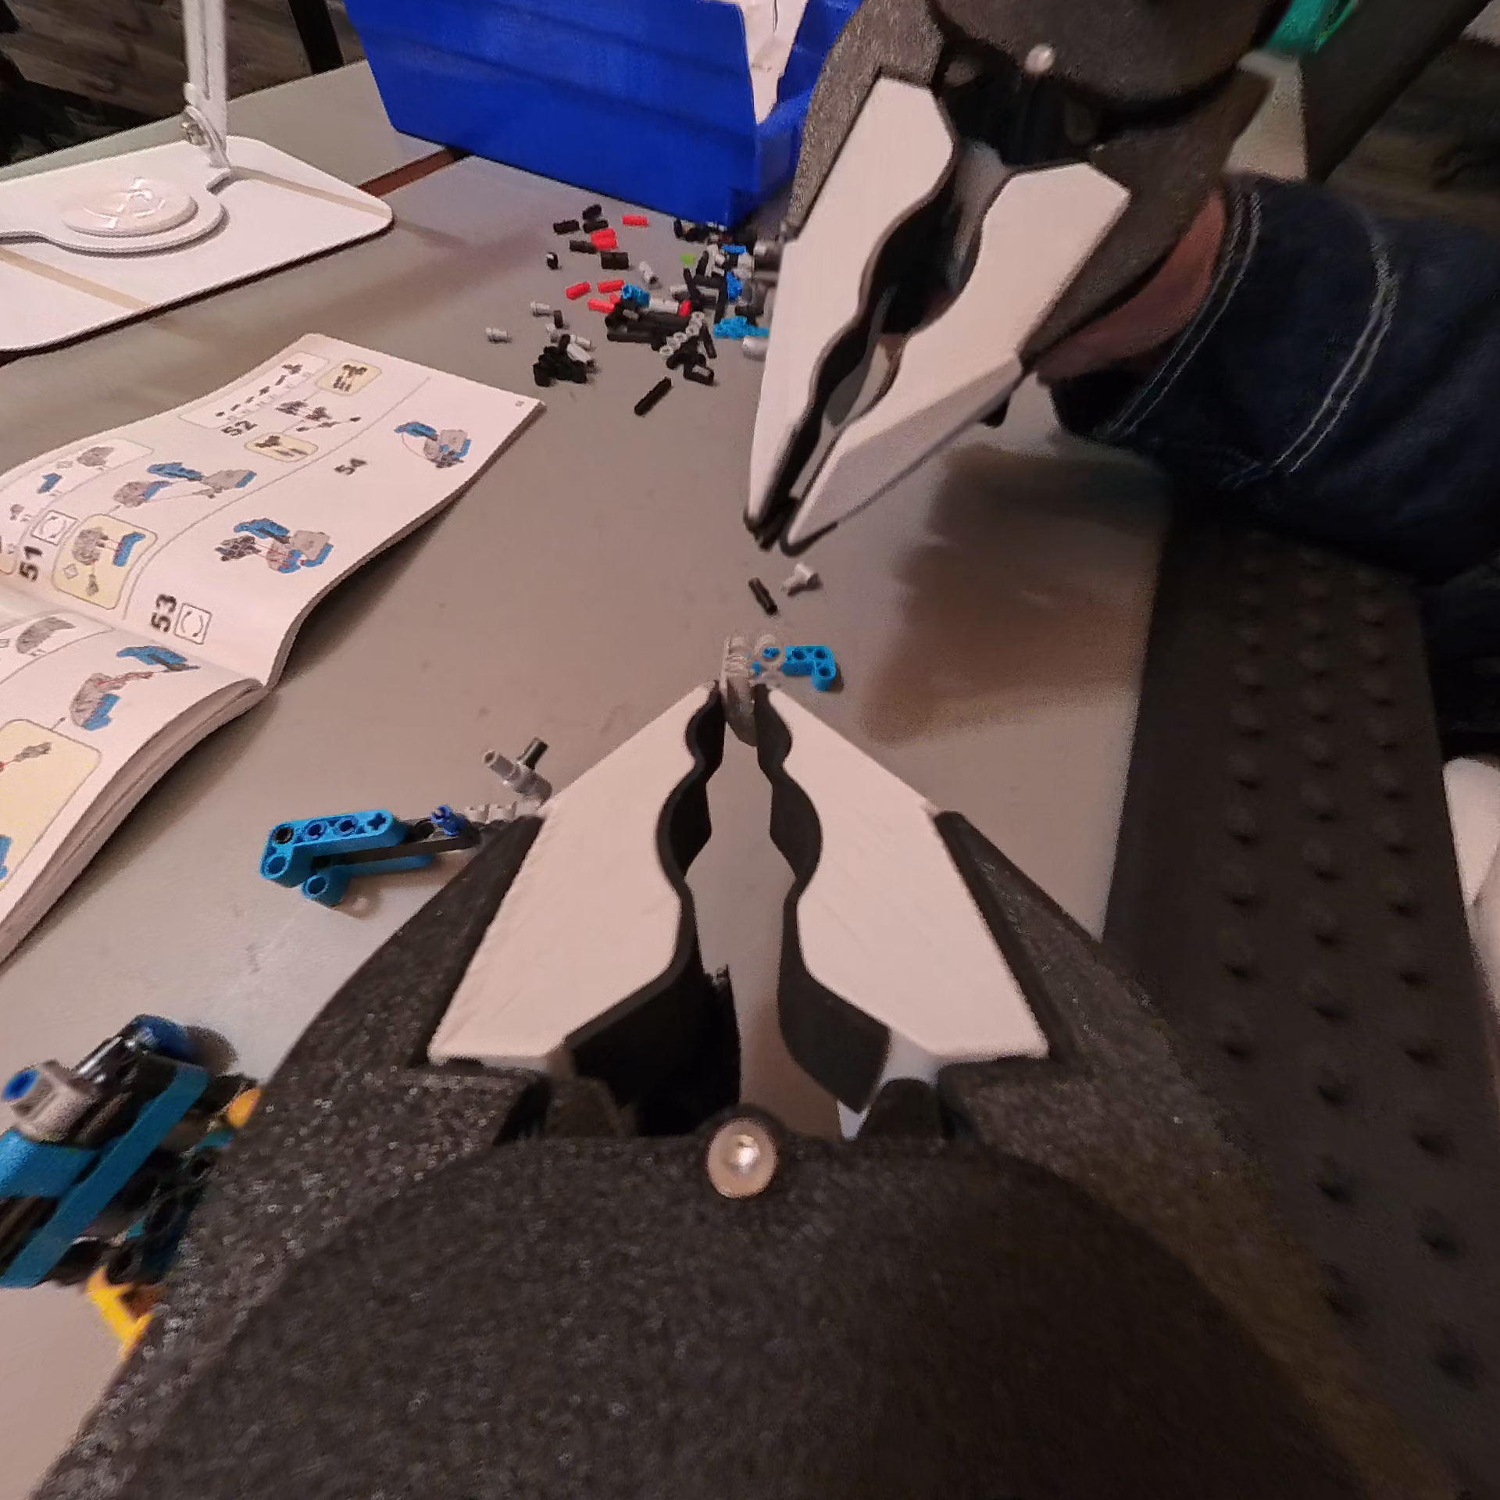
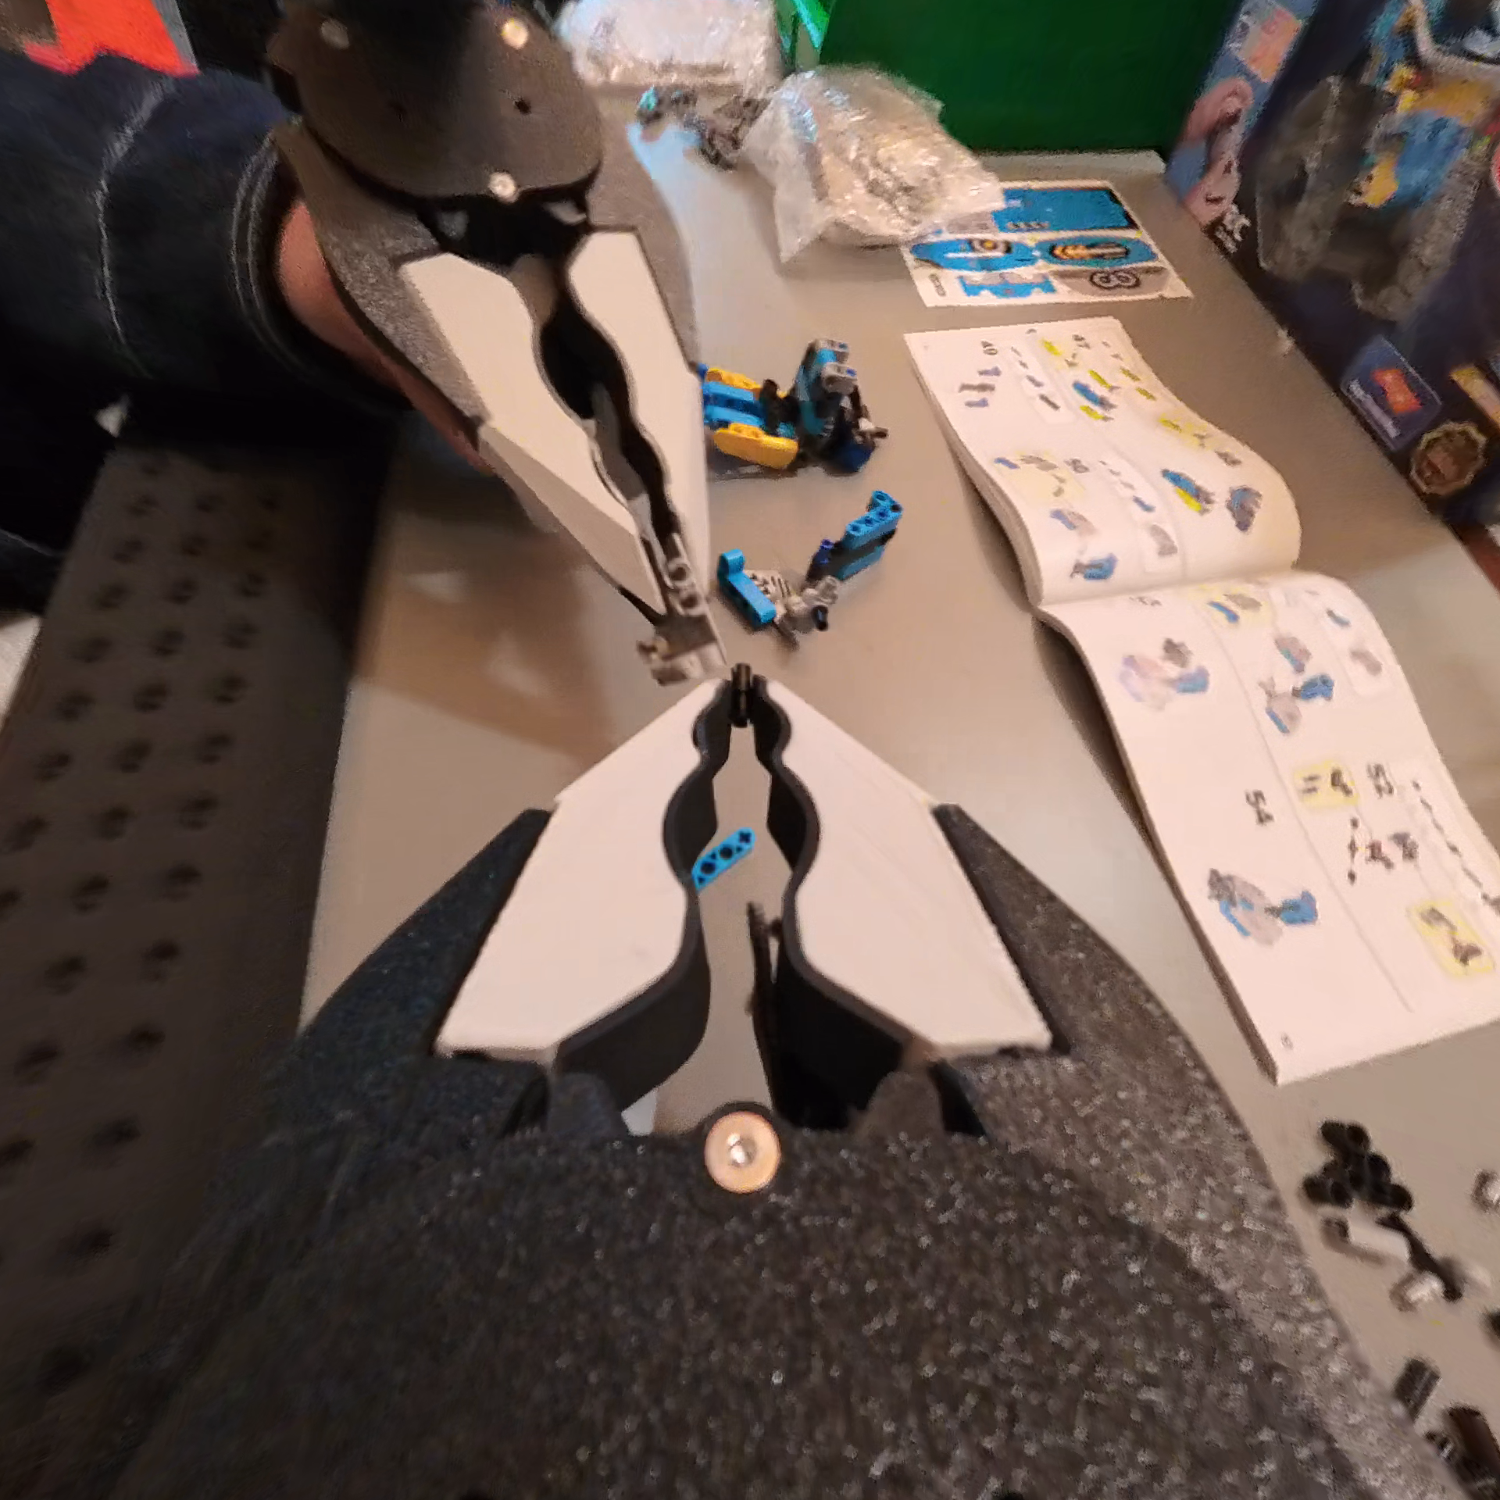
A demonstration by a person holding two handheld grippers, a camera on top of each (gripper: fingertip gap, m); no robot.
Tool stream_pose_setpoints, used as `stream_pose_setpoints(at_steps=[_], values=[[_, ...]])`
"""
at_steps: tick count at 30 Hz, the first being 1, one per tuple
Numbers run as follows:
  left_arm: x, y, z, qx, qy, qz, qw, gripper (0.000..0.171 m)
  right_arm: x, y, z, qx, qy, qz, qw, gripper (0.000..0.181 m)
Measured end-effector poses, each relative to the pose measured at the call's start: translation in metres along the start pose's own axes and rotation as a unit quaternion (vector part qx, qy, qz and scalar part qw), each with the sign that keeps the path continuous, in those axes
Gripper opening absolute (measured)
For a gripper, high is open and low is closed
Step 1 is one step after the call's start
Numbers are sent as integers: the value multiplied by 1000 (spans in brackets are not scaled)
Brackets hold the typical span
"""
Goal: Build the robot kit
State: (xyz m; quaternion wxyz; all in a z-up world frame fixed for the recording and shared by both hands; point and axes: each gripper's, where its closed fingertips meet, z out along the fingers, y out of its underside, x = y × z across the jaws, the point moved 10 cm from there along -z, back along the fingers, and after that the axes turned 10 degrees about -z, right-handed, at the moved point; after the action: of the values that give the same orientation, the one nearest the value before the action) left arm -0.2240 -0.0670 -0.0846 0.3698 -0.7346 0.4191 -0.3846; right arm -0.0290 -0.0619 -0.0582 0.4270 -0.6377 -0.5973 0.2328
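Left tool (image 1: 740, 700) is pinched shut on a small grey piece (image 1: 739, 678), and the right tool (image 2: 740, 690) is clamped on a short black pin (image 2: 740, 688), the two tips nearly touching just above the surface (image 1: 568, 568). Best kept steady, grips firm, both parts square. The pin's long axis runs along the right tool's fingers, pointing out toward the grey piece.

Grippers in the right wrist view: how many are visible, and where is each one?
2. The right gripper is at bottom centre, shut on a black pin. The left gripper reaches in from the upper left, shut on a grey piece. Their tips almost meet.
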Motion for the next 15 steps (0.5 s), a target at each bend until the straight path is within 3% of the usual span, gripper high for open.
stream_pose_setpoints(at_steps=[4,8,15], values=[[6,4,6,-27,-31,58,997,7,-18,-10,21,-60,15,-85,995,4],[9,4,7,-26,-41,81,995,7,-25,-14,30,-65,13,-97,993,4],[8,-1,3,-2,-15,52,999,7,-18,-18,28,32,-17,-11,999,4]])
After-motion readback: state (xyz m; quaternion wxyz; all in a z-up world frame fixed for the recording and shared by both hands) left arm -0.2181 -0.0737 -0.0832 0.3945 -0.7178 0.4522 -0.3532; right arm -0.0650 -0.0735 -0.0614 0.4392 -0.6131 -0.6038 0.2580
